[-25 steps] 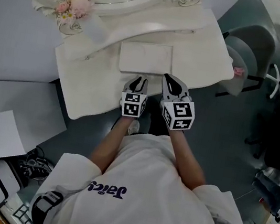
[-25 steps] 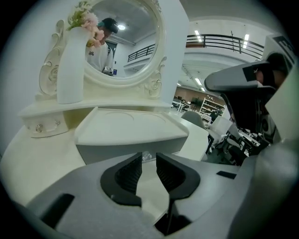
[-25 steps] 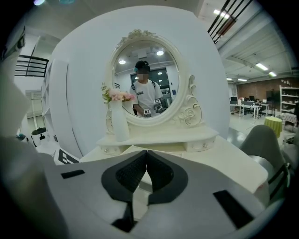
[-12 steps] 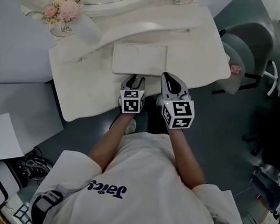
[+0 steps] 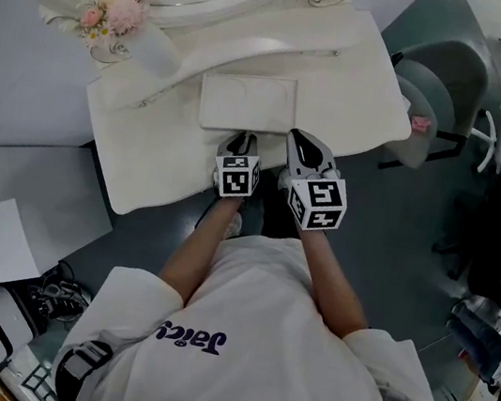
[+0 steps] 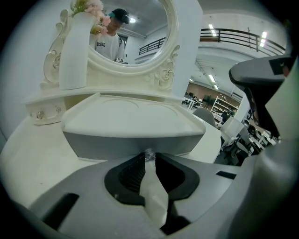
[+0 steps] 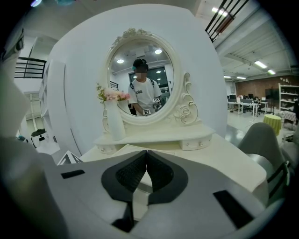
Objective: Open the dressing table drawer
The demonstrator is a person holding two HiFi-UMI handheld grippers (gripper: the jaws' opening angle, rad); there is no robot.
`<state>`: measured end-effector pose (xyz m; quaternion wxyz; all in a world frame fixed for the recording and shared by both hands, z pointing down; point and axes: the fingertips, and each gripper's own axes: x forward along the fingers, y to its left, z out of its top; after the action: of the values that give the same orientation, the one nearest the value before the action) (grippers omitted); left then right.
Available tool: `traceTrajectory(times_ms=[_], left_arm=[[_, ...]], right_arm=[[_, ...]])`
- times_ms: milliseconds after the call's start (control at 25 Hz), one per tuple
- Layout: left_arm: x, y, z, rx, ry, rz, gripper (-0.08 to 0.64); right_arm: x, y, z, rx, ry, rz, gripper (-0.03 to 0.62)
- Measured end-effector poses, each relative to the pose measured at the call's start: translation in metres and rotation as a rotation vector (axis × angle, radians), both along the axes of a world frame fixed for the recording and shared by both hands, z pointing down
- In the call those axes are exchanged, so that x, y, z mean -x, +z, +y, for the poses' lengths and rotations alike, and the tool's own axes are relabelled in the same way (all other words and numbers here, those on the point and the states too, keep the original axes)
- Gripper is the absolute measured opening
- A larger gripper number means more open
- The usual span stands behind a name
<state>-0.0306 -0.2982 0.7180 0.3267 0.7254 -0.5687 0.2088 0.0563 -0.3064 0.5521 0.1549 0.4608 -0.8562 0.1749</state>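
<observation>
Both left gripper (image 6: 148,158) jaws are closing round the drawer knob (image 6: 149,152).

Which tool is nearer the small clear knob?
Left. The left tool has its jaws closing on the knob, which sits between their tips. The right tool is alongside to the right, jaws together and empty, off the knob.

**Left hand-held gripper (image 6: 149,158) closing on a drawer knob (image 6: 149,152)**

The jaws are closing on the small clear drawer knob, which fills the gap between their tips. It projects from the grey front of the drawer (image 6: 135,140), which sits on the cream bench (image 6: 28,158). Behind stand a white vase (image 6: 74,51) and an oval mirror (image 6: 133,32).
</observation>
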Motion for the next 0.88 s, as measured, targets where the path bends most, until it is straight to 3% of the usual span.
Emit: traceTrajectory(times_ms=[320,880], left_arm=[[-0.001,-0.002,0.008,0.01,0.007,0.003,0.078],[-0.008,-0.004,0.075,0.036,0.062,0.037,0.077]], right_arm=[[0.006,-0.006,0.013,-0.01,0.001,-0.016,0.012],[0.024,-0.011,0.06,-0.02,0.016,-0.036,0.012]])
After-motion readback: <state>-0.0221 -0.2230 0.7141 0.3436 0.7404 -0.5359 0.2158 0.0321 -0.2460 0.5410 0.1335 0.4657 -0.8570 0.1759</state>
